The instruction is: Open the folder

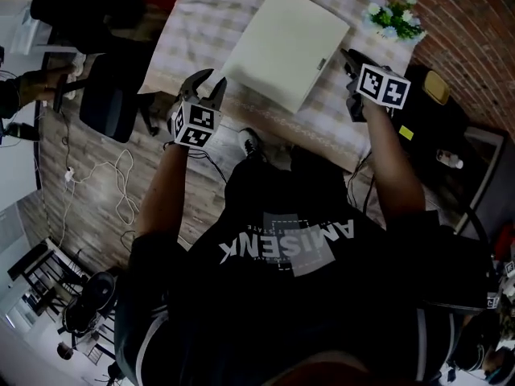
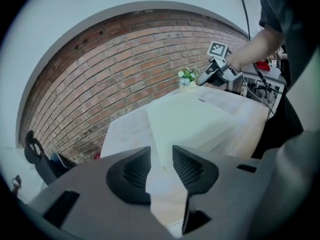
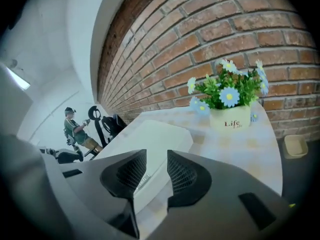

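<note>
Your left gripper (image 1: pixel 204 87) hangs at the near edge of the desk (image 1: pixel 201 22), toward its near left corner. In the left gripper view, its jaws stand a little apart with a narrow gap between them. Nothing sits in that gap, and the closest corner of the folder (image 2: pixel 192 121) shows just beyond the fingertips.

The folder lies closed and flat on the checked cloth in the middle of the desk. It is a pale cream slab turned at an angle, so one corner points toward the near edge.

Your right gripper (image 1: pixel 348 59) is over the right edge of the desk, just beside the folder's right side, where a small label shows on the folder. In the right gripper view, its jaws are also slightly parted and hold nothing. The folder's edge runs past in front of them rather than between them. No view shows either gripper touching the folder.

A white pot of blue and white flowers (image 3: pixel 230 115) stands near the far right corner of the desk, close against the brick wall (image 3: pixel 210 39) and well apart from the folder. A black office chair (image 1: pixel 113 95) stands on the floor off the desk's left edge.
</note>
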